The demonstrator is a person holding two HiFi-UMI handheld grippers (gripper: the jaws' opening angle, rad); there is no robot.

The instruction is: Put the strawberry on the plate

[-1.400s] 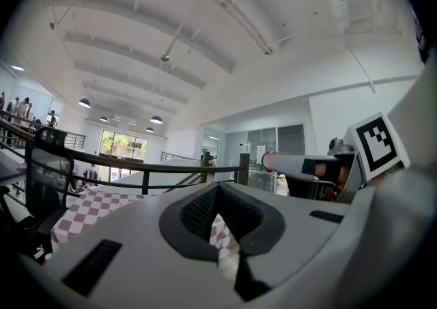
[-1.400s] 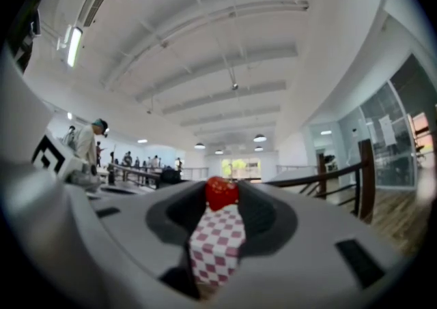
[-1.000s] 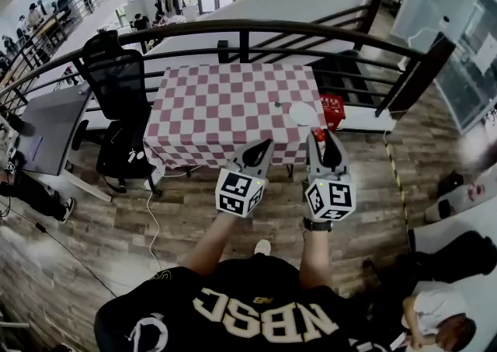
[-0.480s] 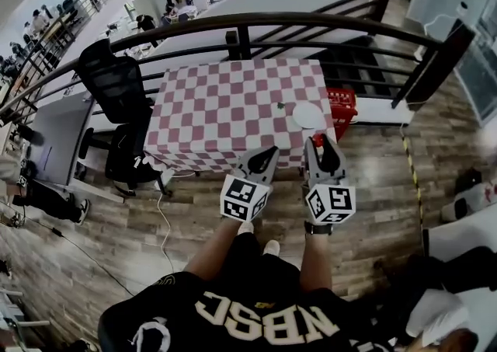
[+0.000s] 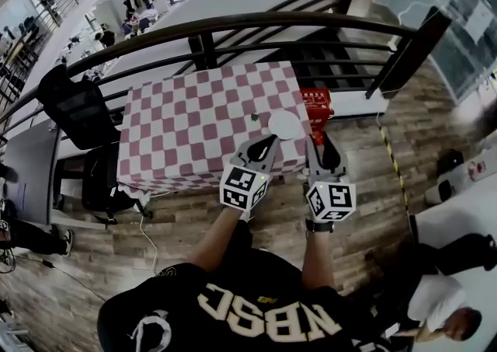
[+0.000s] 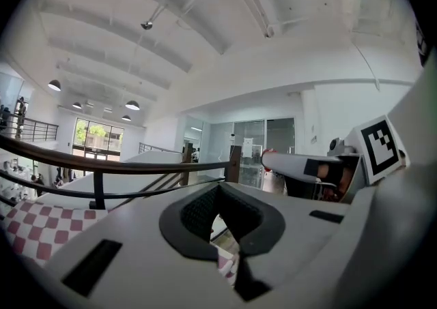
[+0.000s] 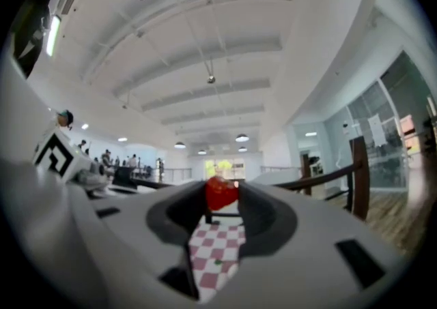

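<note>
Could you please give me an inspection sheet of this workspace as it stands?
Surface: table under a checked cloth, mostly bare.
Job's things: strawberry held in the right gripper; plate empty, near the table's right edge.
Clutter: small green bit beside the plate; red crate just past the table's right side.
Grippers: left gripper shut, empty; right gripper shut on the strawberry.
Cables: cable on the floor, left of the table.
Surroundings: railing behind the table, chair at left, person at lower right.
</note>
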